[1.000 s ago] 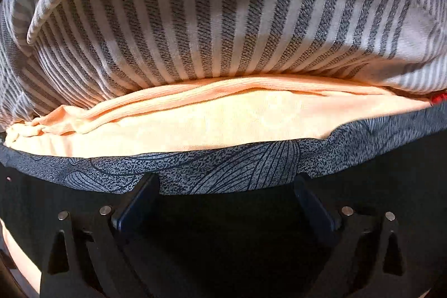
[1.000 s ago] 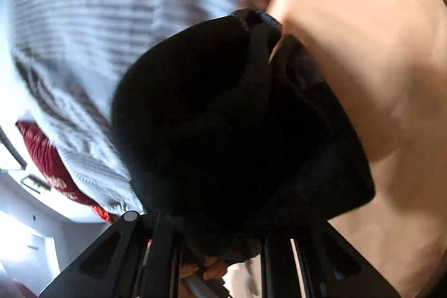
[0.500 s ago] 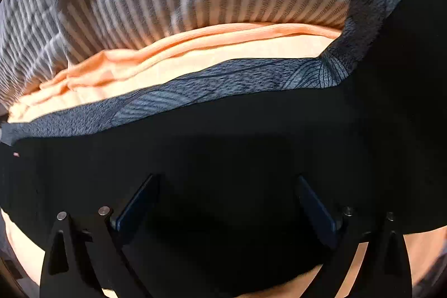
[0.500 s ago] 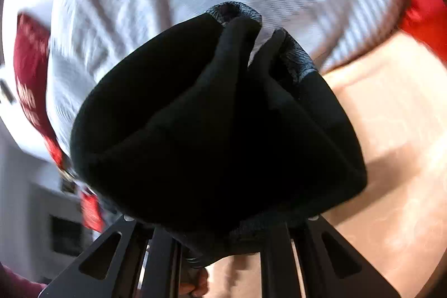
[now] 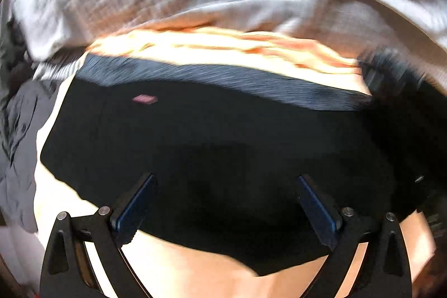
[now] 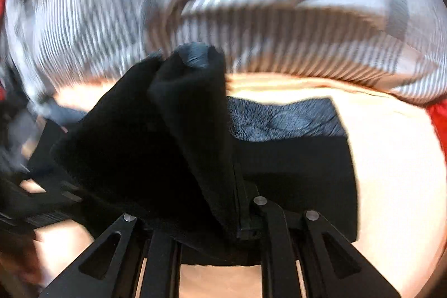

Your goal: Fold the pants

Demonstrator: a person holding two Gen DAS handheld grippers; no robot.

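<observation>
Your black pants (image 5: 223, 147) lie spread flat on the peach sheet (image 5: 195, 264), their grey patterned waistband (image 5: 251, 83) along the far edge. They sit directly under your left gripper (image 5: 226, 200), whose blue-padded fingers (image 5: 134, 203) stand wide apart over the cloth, holding nothing. Your right gripper (image 6: 206, 228) has its jaws closed on a bunched fold of the pants (image 6: 156, 136), lifted above the flat part, with the waistband (image 6: 285, 119) showing just beyond. A small pink label (image 5: 144, 99) sits on the pants near the waistband; its writing is too blurred to read. Beyond the sheet lies a grey-and-white striped blanket (image 6: 279, 46), with red fabric (image 6: 438, 116) at the right edge and a crumpled grey garment (image 5: 19, 147) at the left.
</observation>
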